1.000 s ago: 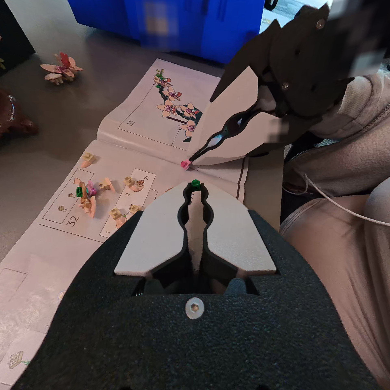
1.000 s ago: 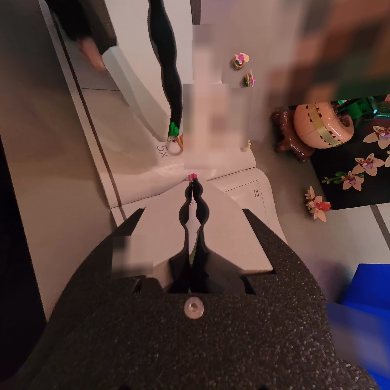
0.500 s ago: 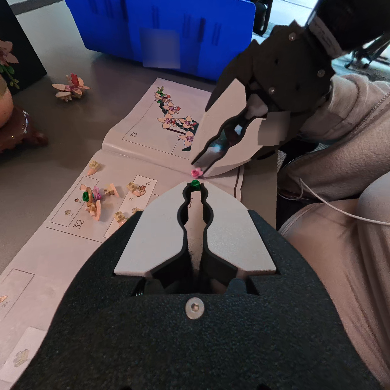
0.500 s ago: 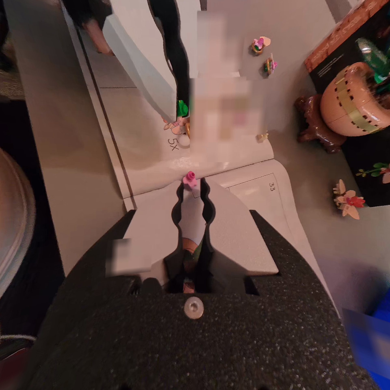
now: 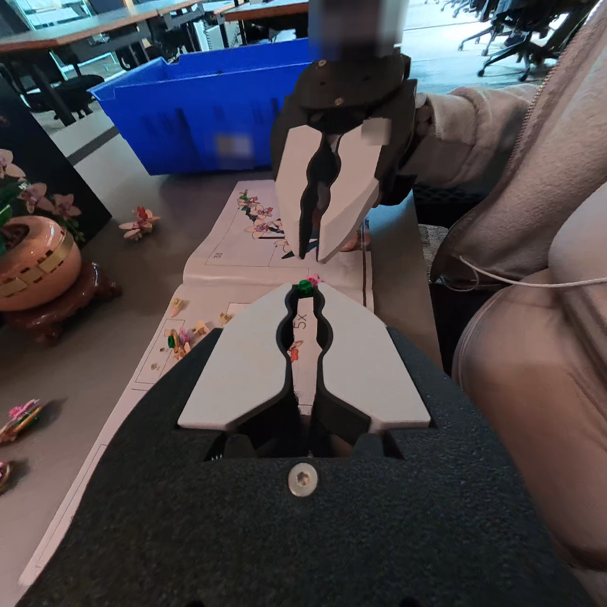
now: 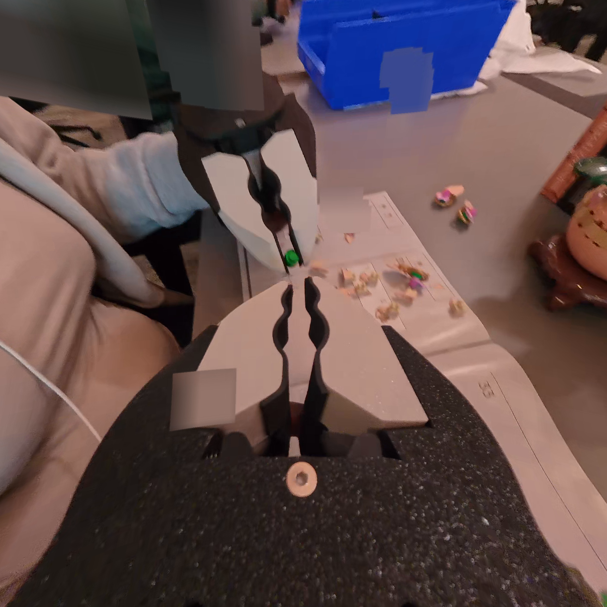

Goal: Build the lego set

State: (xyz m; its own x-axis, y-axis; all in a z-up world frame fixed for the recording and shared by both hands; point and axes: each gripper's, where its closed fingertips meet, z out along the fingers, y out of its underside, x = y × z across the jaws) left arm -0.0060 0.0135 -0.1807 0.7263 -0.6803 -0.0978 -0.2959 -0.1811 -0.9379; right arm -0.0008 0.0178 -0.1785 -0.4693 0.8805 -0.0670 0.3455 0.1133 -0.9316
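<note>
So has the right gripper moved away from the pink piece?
Yes. The right gripper has lifted off the booklet, leaving the pink piece beside the green piece.

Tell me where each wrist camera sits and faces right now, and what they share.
Left wrist view: behind the left gripper, looking along its fingers pinching the green piece, toward the blue bin; beige sleeve at right.
Right wrist view: behind the right gripper, facing the left gripper and booklet; sleeve at left.
Shared: green piece, booklet, bin, both grippers.
</note>
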